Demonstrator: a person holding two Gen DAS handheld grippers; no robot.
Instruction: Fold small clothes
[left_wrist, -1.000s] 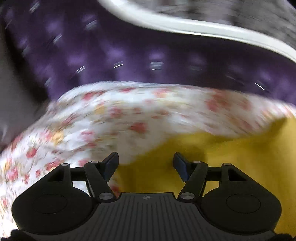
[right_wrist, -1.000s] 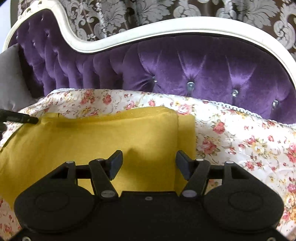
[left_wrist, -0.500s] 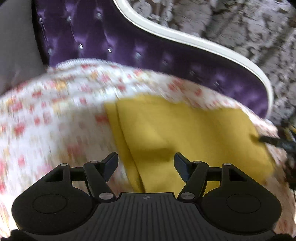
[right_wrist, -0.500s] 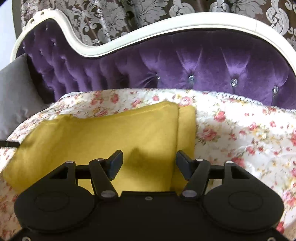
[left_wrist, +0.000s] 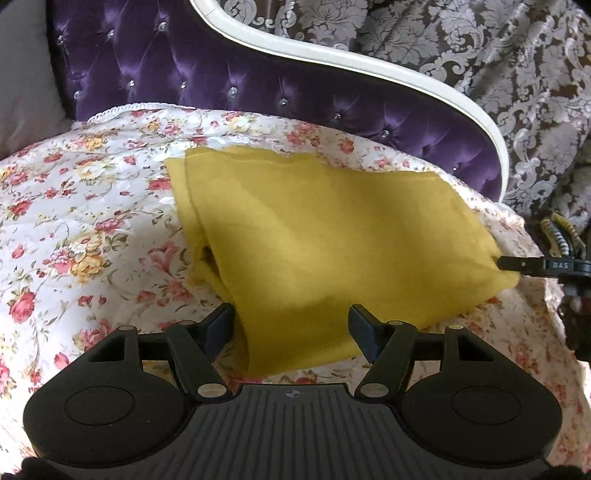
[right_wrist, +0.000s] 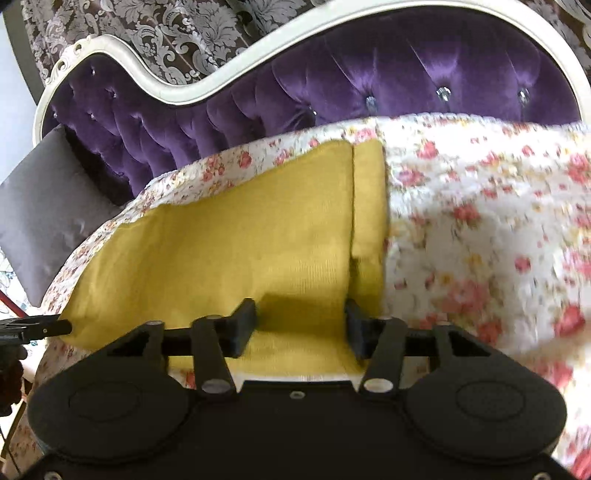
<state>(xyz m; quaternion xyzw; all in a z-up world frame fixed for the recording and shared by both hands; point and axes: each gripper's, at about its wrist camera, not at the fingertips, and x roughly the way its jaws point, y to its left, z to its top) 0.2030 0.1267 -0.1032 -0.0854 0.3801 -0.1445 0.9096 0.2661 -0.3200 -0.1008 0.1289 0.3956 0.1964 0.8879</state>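
Yellow cloth (left_wrist: 332, 243) lies folded flat on the floral quilt (left_wrist: 81, 206) of a bed, purple tufted headboard (left_wrist: 192, 74) behind it, grey pillow (right_wrist: 44, 218) at one end. Left gripper (left_wrist: 291, 328) hangs over the cloth's near edge, jaws open, nothing between them. Right gripper (right_wrist: 301, 328) is low over the cloth's near part by its folded right edge, jaws open, not clamping fabric. In the left view the right gripper's finger tip (left_wrist: 517, 264) touches the cloth's right corner. Right side of the quilt is blurred in the right view. Patterned curtain (left_wrist: 498, 62) behind the headboard.
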